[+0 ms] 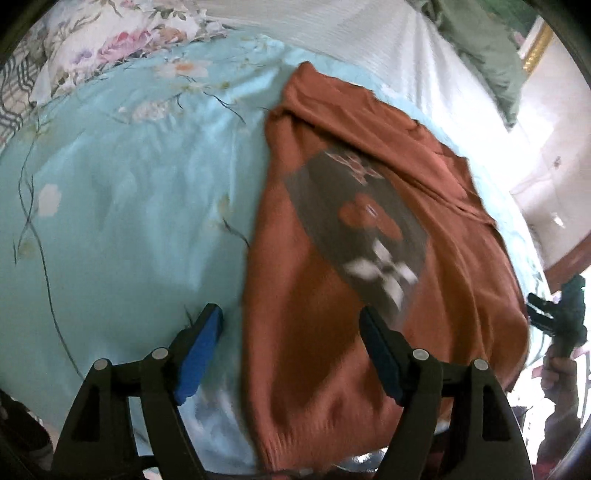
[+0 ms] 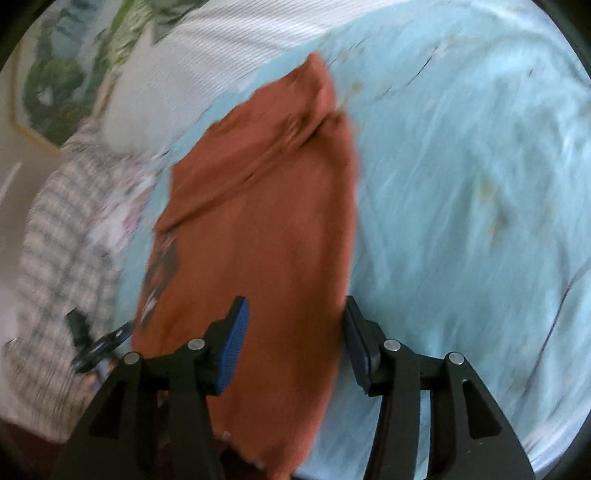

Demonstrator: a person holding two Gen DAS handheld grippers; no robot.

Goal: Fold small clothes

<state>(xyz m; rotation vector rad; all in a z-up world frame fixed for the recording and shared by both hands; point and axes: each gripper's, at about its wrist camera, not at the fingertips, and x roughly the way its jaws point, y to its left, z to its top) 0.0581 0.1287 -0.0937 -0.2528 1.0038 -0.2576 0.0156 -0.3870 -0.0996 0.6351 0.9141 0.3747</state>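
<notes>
Lying lengthwise on the pale blue floral bedspread [image 1: 122, 206] is a rust-orange shirt [image 1: 332, 295], partly folded: one side is turned over the body, leaving a dark printed panel [image 1: 354, 229] half exposed. The garment's ribbed hem hangs at the near edge of the bed; its far end points toward the white ribbed cover [image 1: 351, 33] at the bed's far edge. A floral pillow [image 1: 110, 40] sits at the far left corner.

Left claw [image 1: 291, 339]: released, blue pads spread wide, straddling the shirt's left border near the hem; nothing gripped. Contact with the fabric cannot be determined.

Right claw [image 2: 295, 339]: released, blue pads wide apart over the shirt's right border near the hem; nothing gripped. This view is motion-blurred. A checked cloth [image 2: 62, 258] lies beside the shirt on the left of that view.
</notes>
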